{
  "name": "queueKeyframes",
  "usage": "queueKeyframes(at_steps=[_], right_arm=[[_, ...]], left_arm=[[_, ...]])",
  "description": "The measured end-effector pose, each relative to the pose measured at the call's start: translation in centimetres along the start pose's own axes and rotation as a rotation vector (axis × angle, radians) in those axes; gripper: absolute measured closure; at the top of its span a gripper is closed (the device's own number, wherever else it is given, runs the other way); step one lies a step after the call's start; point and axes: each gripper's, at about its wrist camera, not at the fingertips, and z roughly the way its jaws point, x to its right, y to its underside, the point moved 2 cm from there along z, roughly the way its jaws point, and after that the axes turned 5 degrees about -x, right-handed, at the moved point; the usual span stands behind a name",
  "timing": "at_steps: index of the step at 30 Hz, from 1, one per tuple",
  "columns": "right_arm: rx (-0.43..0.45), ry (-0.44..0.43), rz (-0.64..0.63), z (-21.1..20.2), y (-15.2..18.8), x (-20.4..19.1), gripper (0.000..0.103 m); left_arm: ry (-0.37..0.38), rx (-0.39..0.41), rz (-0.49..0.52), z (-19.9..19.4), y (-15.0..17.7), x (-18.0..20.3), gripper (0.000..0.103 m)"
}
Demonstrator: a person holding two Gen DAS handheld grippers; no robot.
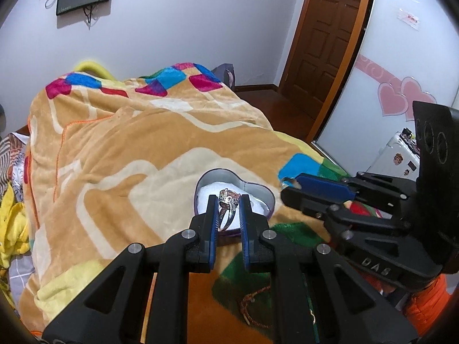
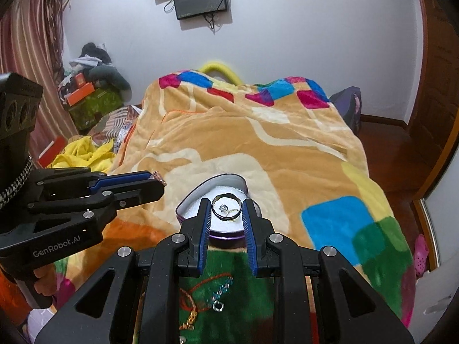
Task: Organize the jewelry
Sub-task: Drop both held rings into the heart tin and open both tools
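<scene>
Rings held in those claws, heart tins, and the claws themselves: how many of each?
Rings: 2, a stone ring and a plain band
Heart tin: 1
Grippers: 2, left gripper and right gripper
Total: 5

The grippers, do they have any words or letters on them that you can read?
"DAS" on the right gripper, as its body shows in the left wrist view.
"GenRobot.AI" on the left gripper, on its body in the right wrist view.
The wall sticker print is too blurred to read.
</scene>
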Motion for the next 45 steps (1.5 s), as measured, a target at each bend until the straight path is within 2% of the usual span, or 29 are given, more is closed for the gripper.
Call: queueKeyframes(at_steps=[8, 25, 33, 39, 45], right_arm=[[-0.084, -0.002, 0.000, 3.9, -0.2, 0.7, 0.083], [-0.151, -0.033, -0.041, 5.7, 0.0, 0.2, 0.083], [-0.171, -0.033, -0.018, 5.5, -0.1, 0.5, 0.083], [-0.142, -0.015, -0.028, 3.9, -0.2, 0.2, 0.079], [-0.100, 0.007, -0.030, 1.6, -0.4, 0.0, 0.075]], left_arm=[[-0.010, -0.050, -0.012, 3.1, -0.2, -1.2, 0.090], [0.052, -0.084, -0.024, 4.5, -0.6, -1.4, 0.090], [0.043, -0.073, -0.009, 3.8, -0.9, -1.1, 0.090], [0.030, -0.050, -0.014, 2.0, -1.0, -0.9, 0.090], [0.005, -0.013, -0.002, -0.8, -1.0, -0.4, 0.078]])
